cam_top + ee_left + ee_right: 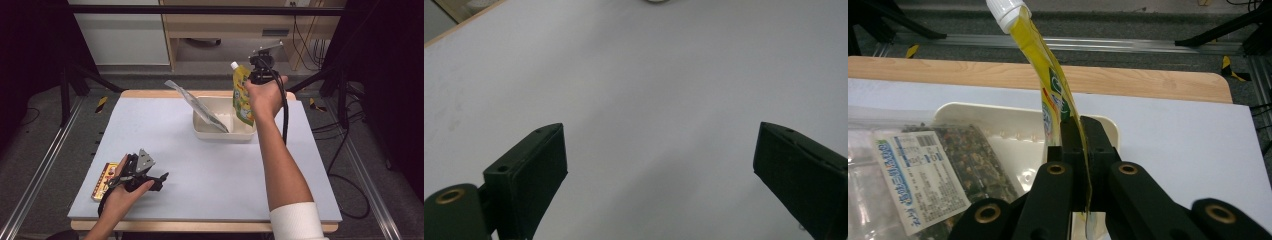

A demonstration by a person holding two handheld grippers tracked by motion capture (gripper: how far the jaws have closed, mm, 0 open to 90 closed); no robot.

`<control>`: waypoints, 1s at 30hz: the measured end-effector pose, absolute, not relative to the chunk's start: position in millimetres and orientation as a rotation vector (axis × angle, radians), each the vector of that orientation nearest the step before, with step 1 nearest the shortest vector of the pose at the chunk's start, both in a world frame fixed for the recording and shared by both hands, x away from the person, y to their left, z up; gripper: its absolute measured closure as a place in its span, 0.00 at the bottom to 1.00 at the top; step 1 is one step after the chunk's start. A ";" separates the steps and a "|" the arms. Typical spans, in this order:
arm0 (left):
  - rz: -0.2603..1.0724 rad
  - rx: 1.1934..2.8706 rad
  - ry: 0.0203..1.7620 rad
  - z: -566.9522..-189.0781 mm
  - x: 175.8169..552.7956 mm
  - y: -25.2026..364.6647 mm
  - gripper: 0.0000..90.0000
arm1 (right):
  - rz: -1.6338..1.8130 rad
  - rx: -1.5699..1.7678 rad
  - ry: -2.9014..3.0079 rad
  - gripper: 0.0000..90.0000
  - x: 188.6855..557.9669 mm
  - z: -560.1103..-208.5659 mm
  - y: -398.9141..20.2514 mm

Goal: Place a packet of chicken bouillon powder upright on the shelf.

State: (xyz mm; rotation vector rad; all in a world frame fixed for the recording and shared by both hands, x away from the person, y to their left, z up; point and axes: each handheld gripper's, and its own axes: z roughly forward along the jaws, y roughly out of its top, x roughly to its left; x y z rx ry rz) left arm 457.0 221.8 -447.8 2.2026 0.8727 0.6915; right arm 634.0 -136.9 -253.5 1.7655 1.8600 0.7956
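My right gripper [1081,135] is shut on a yellow drink pouch [1048,75] with a white cap, pinching its flat body edge-on. In the high view the right gripper [256,79] holds the pouch [242,97] upright over the right end of a white tub [222,132] at the back of the table. A clear packet of dark food [197,107] with a white label leans out of the tub's left side. My left gripper [161,181] rests low near the front left of the table, jaws wide apart [659,160] with only bare table between them.
A small yellow and red box [104,181] lies at the table's front left edge, just left of my left hand. The grey table top [210,170] has a wooden rim. Black frame posts and cables stand beyond the far edge.
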 end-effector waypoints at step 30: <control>0.691 2.207 0.868 -448.8 456.3 220.2 0.08 | 0.954 1.781 1.799 1.00 622.8 -299.2 -129.7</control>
